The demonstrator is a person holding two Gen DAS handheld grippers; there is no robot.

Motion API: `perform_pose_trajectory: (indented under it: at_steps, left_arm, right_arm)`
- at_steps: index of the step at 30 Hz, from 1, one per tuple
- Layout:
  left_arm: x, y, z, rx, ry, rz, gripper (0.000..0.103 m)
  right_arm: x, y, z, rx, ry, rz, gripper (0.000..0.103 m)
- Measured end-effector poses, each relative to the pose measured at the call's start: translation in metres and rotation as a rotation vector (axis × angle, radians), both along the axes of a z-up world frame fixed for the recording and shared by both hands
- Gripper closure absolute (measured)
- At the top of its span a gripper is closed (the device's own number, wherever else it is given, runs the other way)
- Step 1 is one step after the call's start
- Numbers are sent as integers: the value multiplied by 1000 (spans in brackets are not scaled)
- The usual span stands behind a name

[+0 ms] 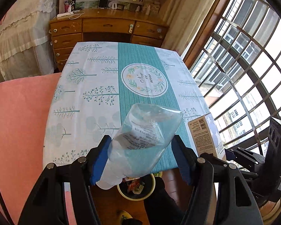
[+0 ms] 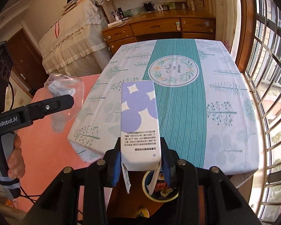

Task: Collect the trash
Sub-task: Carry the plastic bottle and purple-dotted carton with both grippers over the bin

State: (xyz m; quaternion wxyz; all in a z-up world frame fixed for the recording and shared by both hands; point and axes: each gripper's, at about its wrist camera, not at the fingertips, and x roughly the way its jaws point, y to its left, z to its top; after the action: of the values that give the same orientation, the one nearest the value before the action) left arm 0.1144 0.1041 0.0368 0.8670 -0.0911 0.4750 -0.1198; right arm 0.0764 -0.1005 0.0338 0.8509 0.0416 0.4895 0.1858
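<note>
Left gripper (image 1: 140, 161) clamps a clear plastic wrapper (image 1: 144, 136); right gripper (image 2: 140, 166) pinches the purple-dotted carton (image 2: 139, 123); both hang above the trash bin (image 2: 160, 189), off the table (image 2: 234, 112) edge.

The bench (image 2: 224, 97) top lies bare from its near edge to its far edge, so a gripper could sweep across it unhindered. Below the near edge, a round bin (image 2: 148, 189) stands on the floor (already holding wrappers), its mouth open from above. Off the bench's left edge, a pink cushioned surface (image 1: 18, 116) closes that side. Along the right edge runs a barred window (image 2: 271, 75), leaving little room there. Beyond the far edge stands a wooden dresser (image 1: 103, 28), with a draped piece of furniture (image 2: 71, 43) to its left.
</note>
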Motion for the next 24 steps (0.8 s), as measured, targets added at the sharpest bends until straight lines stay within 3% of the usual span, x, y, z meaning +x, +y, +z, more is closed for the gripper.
perform_pose_trajectory:
  at_steps: [6,14,24]
  left_arm:
    - [-49,-2,-10,-8,11,-32,39]
    - [-87,-21,-28,30,17,-48,39]
    - [-99,-56,-90,72,121,-49,39]
  right_arm:
    - [-52,3,-10,-18,56,-23,67]
    - [-80,-5,-31,-35,142,-42,67]
    - [-91,-18,-88,-16,259,-42,67]
